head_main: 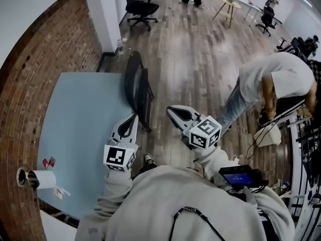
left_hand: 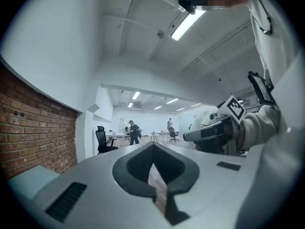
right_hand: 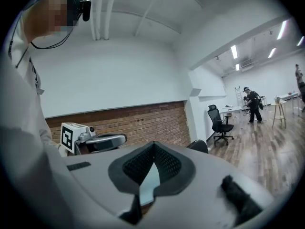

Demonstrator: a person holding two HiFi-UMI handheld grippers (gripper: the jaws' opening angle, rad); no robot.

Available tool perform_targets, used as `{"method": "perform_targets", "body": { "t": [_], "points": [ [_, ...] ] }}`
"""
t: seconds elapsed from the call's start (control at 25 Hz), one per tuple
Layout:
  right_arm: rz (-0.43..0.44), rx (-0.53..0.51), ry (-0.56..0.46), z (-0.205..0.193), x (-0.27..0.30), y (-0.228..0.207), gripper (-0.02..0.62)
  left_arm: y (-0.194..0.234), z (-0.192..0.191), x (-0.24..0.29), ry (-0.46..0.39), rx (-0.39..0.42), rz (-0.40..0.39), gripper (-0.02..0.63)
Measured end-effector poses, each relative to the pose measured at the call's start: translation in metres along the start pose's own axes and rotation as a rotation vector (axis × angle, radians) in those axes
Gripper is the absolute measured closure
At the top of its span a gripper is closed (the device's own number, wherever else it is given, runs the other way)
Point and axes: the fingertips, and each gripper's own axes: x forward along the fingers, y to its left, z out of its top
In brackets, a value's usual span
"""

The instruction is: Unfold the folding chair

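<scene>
No readable text, brand or number anywhere. The left marker cube and right marker cube carry only black-and-white square code patterns, no letters. The handheld device's blue screen, just below-right of the right marker cube, shows lines too small to read. The small print on the sweatshirt collar, below that cube, is illegible.

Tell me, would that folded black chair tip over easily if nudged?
Probably: the folding chair stands folded thin and upright, so a sideways push would likely topple it. Its dark frame looks rigid, so it should move as one stiff piece, not flop.
</scene>
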Motion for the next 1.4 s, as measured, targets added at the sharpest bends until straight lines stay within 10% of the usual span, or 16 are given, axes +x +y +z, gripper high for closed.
{"method": "perform_targets", "body": {
  "t": [0.8, 1.12, 1.4],
  "points": [
    [0.003, 0.084, 0.03, 0.025, 0.115, -0.11, 0.589, 0.162, -0.027, 0.145, 0.175, -0.095, 0.053, 0.601],
    [-0.063, 0.211, 0.155, -0.038, 0.13, -0.174, 0.584, 0.2, -0.095, 0.212, 0.476, -0.116, 0.061, 0.547],
    [-0.09, 0.404, 0.317, -0.126, 0.175, -0.211, 0.36, 0.216, -0.135, 0.25, 0.632, -0.03, 0.128, 0.452]
  ]
}}
